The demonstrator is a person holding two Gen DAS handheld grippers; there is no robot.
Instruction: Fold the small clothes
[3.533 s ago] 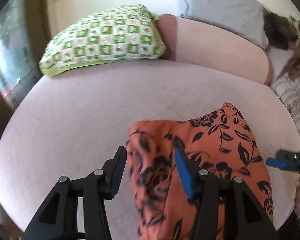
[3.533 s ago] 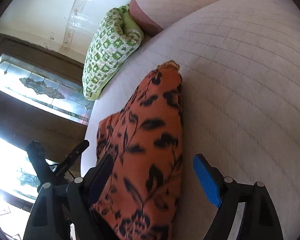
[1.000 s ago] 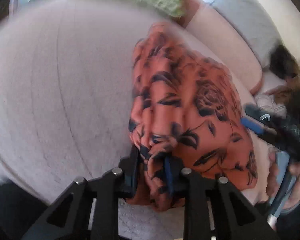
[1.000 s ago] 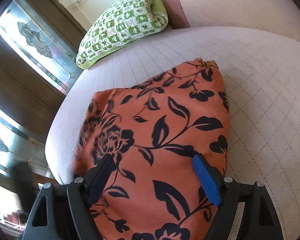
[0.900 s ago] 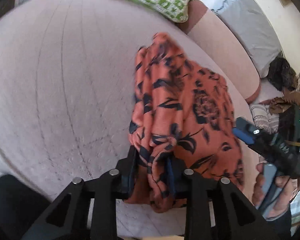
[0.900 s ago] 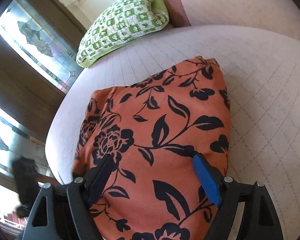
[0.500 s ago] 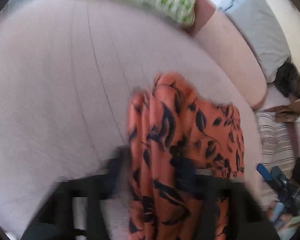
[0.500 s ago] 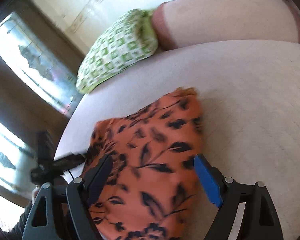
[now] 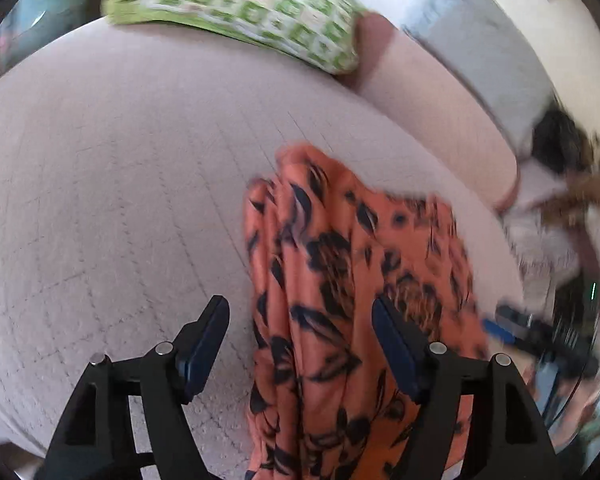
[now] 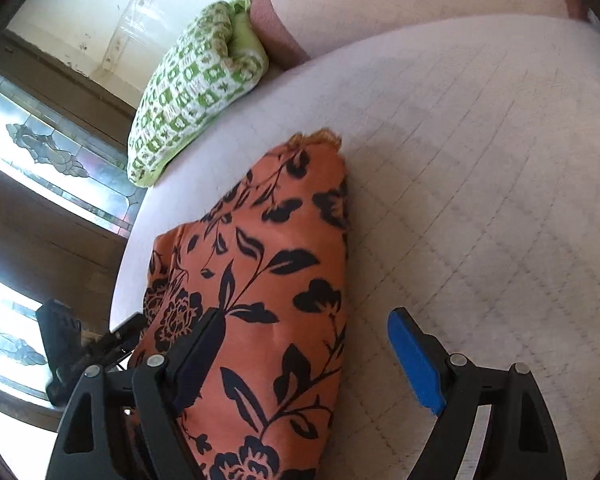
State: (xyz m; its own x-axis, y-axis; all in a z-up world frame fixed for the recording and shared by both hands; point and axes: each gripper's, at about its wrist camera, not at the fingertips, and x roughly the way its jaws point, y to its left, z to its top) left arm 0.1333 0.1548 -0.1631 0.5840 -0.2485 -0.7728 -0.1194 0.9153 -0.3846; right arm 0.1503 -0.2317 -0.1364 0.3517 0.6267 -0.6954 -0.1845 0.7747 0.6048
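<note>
An orange garment with a black floral print (image 9: 352,280) lies folded on the pale pink sofa seat (image 9: 120,168). My left gripper (image 9: 300,320) is open, its jaws standing on either side of the garment's left folded edge. In the right wrist view the same garment (image 10: 268,264) lies flat, and my right gripper (image 10: 304,328) is open over its near right edge. The other gripper (image 10: 84,344) shows at the garment's far left end.
A green and white checked pillow (image 9: 240,4) lies at the back of the seat, also in the right wrist view (image 10: 196,84). A pink bolster (image 9: 432,92) and a grey cushion (image 9: 484,52) run behind. Other clothes (image 9: 572,176) lie at far right. A window (image 10: 40,152) is left.
My left gripper was shut on the garment's bunched edge and has opened and let it go. The garment has settled flat on the seat. My right gripper stays open.
</note>
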